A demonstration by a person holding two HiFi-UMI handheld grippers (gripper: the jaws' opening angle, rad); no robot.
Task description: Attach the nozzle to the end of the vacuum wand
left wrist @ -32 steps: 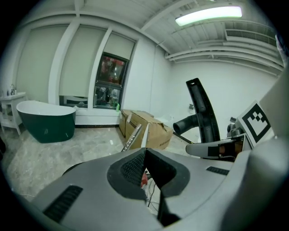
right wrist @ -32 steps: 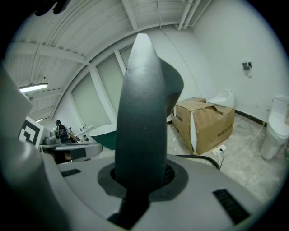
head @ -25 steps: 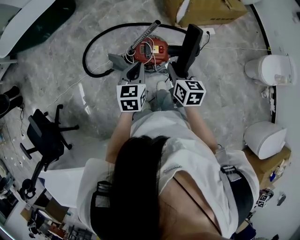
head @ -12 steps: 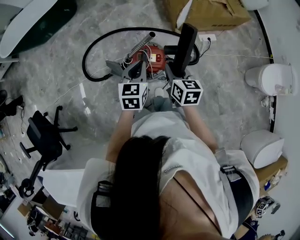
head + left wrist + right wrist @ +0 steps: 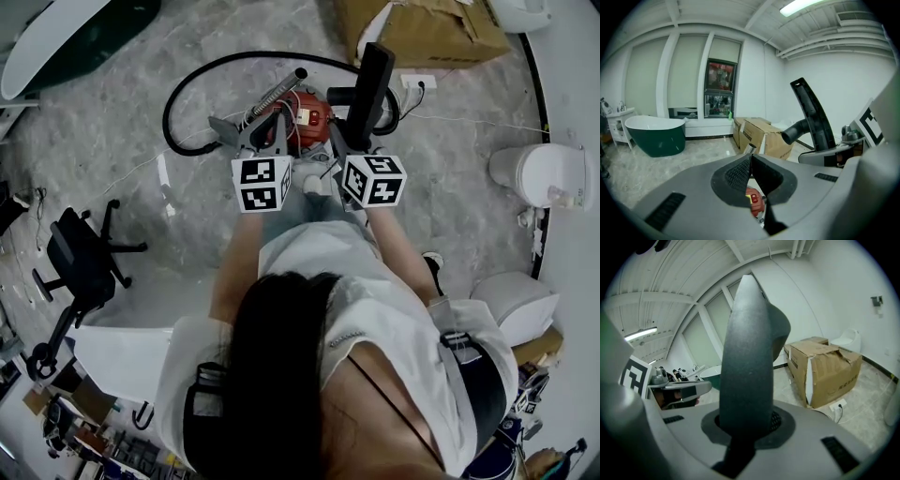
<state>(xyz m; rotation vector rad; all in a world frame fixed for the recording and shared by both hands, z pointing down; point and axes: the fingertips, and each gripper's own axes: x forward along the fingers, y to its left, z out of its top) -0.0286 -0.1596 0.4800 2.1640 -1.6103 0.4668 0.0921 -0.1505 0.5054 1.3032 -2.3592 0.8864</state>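
Observation:
My right gripper (image 5: 349,137) is shut on a black vacuum nozzle (image 5: 373,82), which stands up out of its jaws. In the right gripper view the nozzle (image 5: 747,357) fills the middle between the pads, and its round socket juts to the right. My left gripper (image 5: 277,129) is shut with nothing in it; its pads meet (image 5: 750,159). Just beyond both grippers a red vacuum cleaner (image 5: 305,111) sits on the floor. Its metal wand (image 5: 279,89) points up to the right, on a black hose (image 5: 183,98). From the left gripper view I see the wand's open end (image 5: 749,149) and the nozzle (image 5: 813,117).
A cardboard box (image 5: 422,26) stands behind the vacuum, with a wall socket and cable (image 5: 417,82) near it. White toilets (image 5: 539,173) line the right side. A black office chair (image 5: 80,262) is at the left and a green bathtub (image 5: 656,133) at the far left.
Both grippers have moved forward together, closer to the red vacuum. The nozzle stays in the right gripper; the left stays shut and empty.

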